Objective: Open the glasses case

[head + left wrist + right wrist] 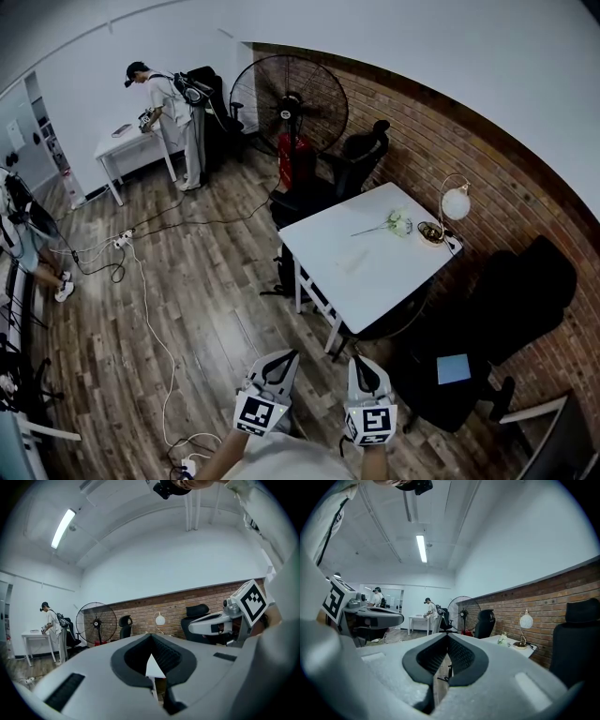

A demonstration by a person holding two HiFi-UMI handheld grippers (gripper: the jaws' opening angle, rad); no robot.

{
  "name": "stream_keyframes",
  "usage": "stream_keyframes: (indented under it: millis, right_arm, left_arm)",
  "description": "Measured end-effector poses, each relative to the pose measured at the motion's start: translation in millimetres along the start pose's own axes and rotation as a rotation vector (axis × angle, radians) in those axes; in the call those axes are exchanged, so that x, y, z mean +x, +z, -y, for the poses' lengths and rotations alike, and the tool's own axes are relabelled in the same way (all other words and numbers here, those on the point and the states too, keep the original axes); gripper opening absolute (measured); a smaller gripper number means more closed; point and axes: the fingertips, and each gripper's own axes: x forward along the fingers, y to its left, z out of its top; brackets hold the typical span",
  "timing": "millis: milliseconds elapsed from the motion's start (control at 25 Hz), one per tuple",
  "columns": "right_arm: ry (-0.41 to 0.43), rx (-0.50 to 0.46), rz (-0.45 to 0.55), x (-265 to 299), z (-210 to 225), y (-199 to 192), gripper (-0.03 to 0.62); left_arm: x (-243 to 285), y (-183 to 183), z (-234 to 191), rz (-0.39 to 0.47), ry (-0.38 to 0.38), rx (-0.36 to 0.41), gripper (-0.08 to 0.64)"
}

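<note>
A white table (375, 272) stands ahead of me by the brick wall. A faint pale oblong shape (354, 261) lies near its middle; I cannot tell whether it is the glasses case. Both grippers hang low in the head view, well short of the table's near corner. My left gripper (284, 358) (151, 641) has its jaws together with nothing between them. My right gripper (360, 362) (447, 639) is shut and empty too. Each shows in the other's view: the right gripper's body (225, 620) and the left gripper's body (370, 616).
On the table stand a globe lamp (455, 203) and a white flower (394, 223). Black office chairs (361, 159) (511, 300) ring it, one bearing a blue pad (454, 368). A big fan (289, 103) stands behind. Cables (141, 281) cross the wooden floor. A person (173, 112) works at a far table.
</note>
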Motion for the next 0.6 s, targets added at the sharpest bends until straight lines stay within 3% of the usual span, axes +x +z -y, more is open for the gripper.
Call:
stream_keyframes:
  millis: [600]
  right_arm:
    - [-0.044, -0.009, -0.058, 92.4, 14.4, 4.5, 0.006]
  left_arm:
    - [62.0, -5.7, -79.5, -0.007, -0.034, -0.023, 0.004]
